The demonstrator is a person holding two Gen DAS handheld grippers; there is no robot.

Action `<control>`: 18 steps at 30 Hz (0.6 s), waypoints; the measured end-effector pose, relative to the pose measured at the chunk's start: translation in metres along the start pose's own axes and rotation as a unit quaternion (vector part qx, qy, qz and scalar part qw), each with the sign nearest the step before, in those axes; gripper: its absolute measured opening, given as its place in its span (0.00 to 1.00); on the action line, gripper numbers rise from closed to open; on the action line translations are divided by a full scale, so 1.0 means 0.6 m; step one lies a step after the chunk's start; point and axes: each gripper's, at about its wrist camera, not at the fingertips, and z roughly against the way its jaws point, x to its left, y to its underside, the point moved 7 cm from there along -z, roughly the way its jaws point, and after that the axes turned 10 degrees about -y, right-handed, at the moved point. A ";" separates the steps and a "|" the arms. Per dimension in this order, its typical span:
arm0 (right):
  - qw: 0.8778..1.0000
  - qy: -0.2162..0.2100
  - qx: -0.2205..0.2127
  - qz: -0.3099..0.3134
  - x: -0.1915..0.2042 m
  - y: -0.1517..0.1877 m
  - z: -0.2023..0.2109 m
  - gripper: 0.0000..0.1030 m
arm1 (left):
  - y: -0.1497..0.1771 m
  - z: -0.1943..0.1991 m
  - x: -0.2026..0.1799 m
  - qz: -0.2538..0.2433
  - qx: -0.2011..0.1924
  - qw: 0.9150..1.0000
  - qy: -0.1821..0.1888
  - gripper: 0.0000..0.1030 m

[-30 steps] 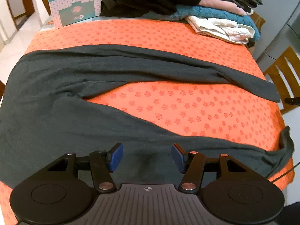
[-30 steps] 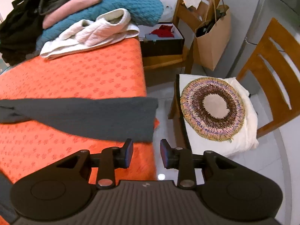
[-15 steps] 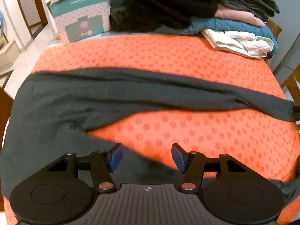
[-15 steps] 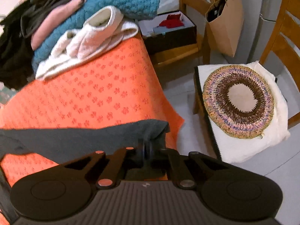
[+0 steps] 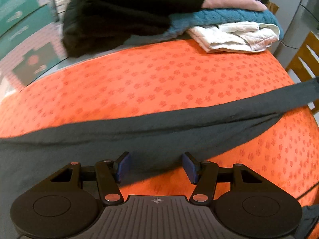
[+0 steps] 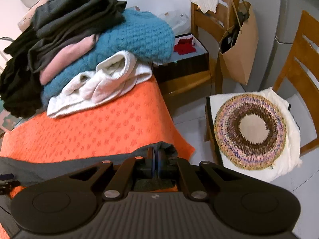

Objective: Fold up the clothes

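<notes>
Right gripper pinches the dark garment's end.
Left gripper hangs spread over it, low in frame; clothes pile upper left.

A wooden chair with a round woven cushion stands beside a table under an orange patterned cloth.

The cushion, ringed in purple, brown and tan, rests on a white pad on the chair seat. Behind it, a brown paper bag hangs against a second wooden chair, near an open dark box holding something red. Teal and pink cartons sit blurred at the table's far left corner.
</notes>
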 end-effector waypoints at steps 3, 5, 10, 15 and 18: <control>1.000 0.010 0.012 -0.007 -0.012 -0.036 -0.033 0.03 | -0.022 -0.022 -0.016 -0.016 0.001 1.000 0.007 0.58; 1.000 0.016 0.020 -0.013 -0.023 -0.054 -0.060 0.04 | -0.034 -0.032 -0.025 -0.020 0.000 1.000 0.013 0.58; 0.999 0.038 0.020 -0.010 -0.048 -0.098 -0.113 0.05 | -0.052 -0.049 -0.055 -0.033 0.000 0.999 0.033 0.59; 0.999 0.037 0.013 0.010 -0.063 -0.123 -0.107 0.08 | -0.062 -0.057 -0.094 -0.049 0.001 0.997 0.057 0.60; 0.999 0.018 0.027 0.036 -0.061 -0.110 -0.090 0.20 | -0.072 -0.060 -0.117 -0.057 -0.001 0.996 0.069 0.60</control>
